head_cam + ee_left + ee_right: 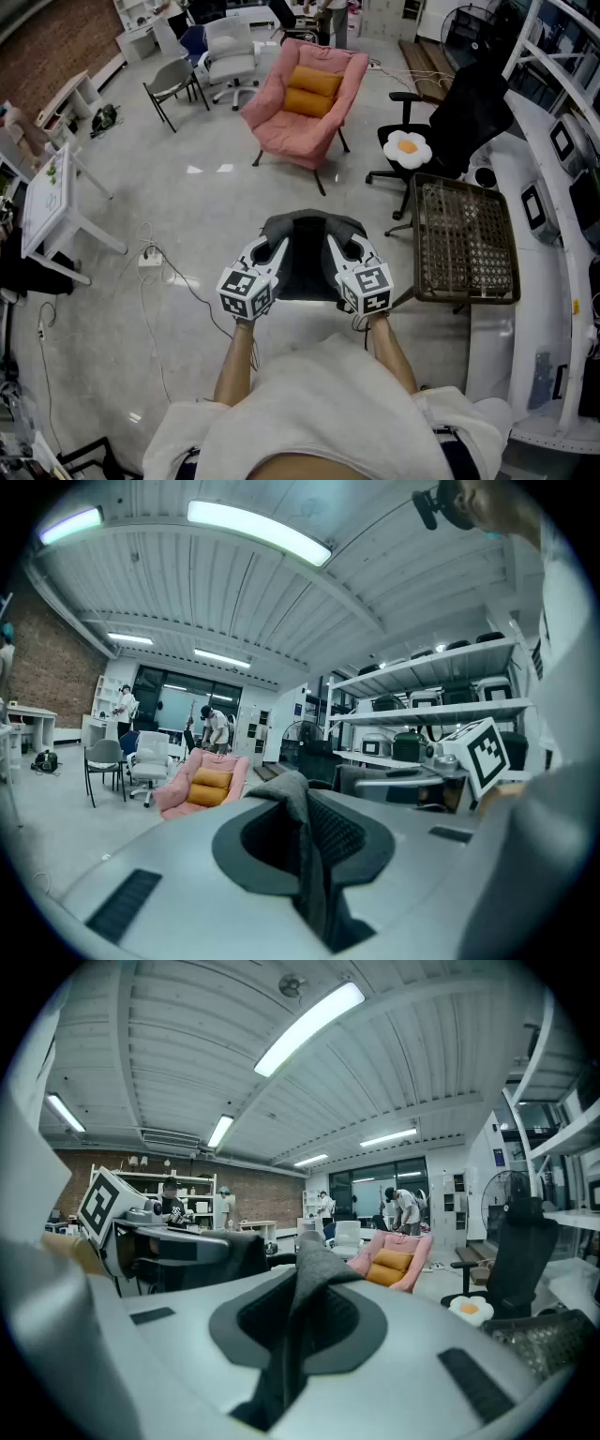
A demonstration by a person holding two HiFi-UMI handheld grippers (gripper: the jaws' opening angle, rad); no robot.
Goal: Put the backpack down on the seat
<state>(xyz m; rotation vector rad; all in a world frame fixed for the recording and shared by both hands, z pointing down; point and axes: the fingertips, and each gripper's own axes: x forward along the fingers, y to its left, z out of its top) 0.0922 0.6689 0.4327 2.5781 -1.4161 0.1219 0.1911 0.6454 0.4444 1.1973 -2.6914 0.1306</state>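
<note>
White short-sleeved shirt [328,403]; grey hand-held grippers [279,247] [332,247]; black-and-white marker cubes [246,291] [367,287]

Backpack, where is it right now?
In the head view the backpack hangs in the middle, pinched between the left gripper and the right gripper, over the grey floor. The pink armchair stands farther ahead, apart from it.

no readable text, labels, numbers or signs

A white table [47,202] stands at the left, a power strip [150,255] lying beside it; a wire-mesh rack [464,239] stands at the right.
</note>
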